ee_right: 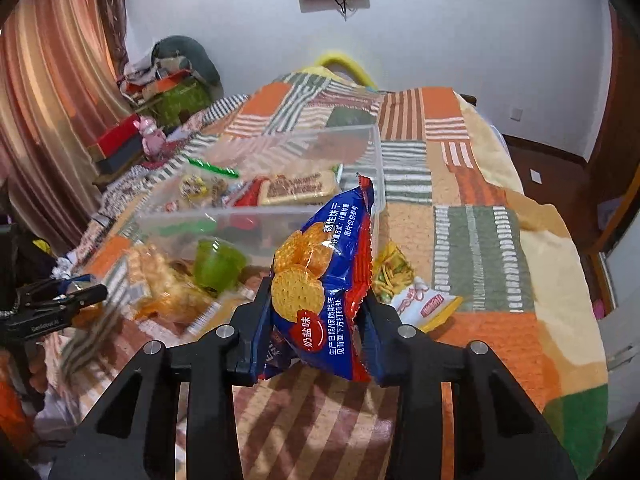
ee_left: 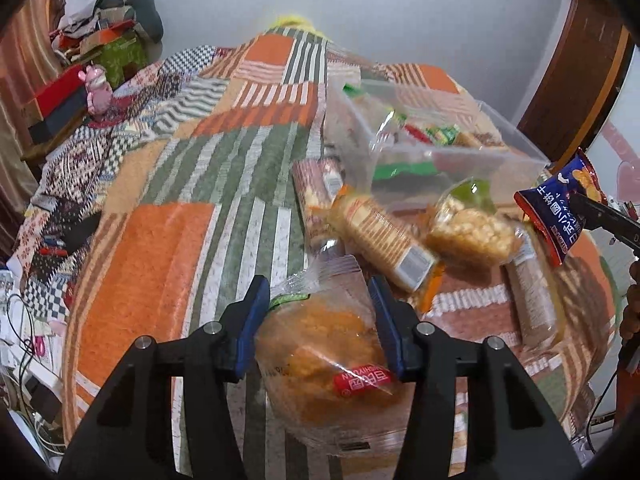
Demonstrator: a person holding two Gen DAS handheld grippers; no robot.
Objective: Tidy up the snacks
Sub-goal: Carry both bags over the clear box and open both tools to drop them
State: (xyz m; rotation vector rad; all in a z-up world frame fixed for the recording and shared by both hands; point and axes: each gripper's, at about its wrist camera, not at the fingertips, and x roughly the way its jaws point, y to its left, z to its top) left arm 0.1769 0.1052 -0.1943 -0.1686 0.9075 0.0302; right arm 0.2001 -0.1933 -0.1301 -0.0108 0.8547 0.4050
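We hold two pairs of tongs over a bed (ee_right: pixel 472 216) spread with a patchwork blanket of orange, green and striped squares. Our left tongs (ee_left: pixel 318 304) have their blue pads pressed against both sides of a clear bag of orange-brown snacks (ee_left: pixel 320 344) with a red label, so the bag is gripped between them and sits close under the camera, above the blanket. Our right tongs (ee_right: pixel 316 304) are closed on a blue and red biscuit packet (ee_right: pixel 320 280) printed with round golden crackers; the packet stands nearly upright between the pads, its top edge reaching up in front of the clear plastic bin (ee_right: pixel 280 216). In the left wrist view the same blue packet (ee_left: pixel 560 208) shows at the right edge, pinched by the dark tip of the right tongs. The bin rests on the bed beyond both bags and already holds several wrapped snacks, among them a pale biscuit bar with brown lettering (ee_right: pixel 298 188) and small green and red packets. Just in front of the bin, loose on the blanket, lie a long sleeve of round crackers (ee_left: pixel 380 236), a clear bag of puffed pieces (ee_left: pixel 472 232), a green jelly cup (ee_right: pixel 218 264) and another cracker sleeve (ee_left: pixel 532 296). To the right of the blue packet a yellow and white snack bag (ee_right: pixel 416 296) lies flat on the blanket. A pink plush toy (ee_left: pixel 96 88) sits far off at the left beside red boxes.
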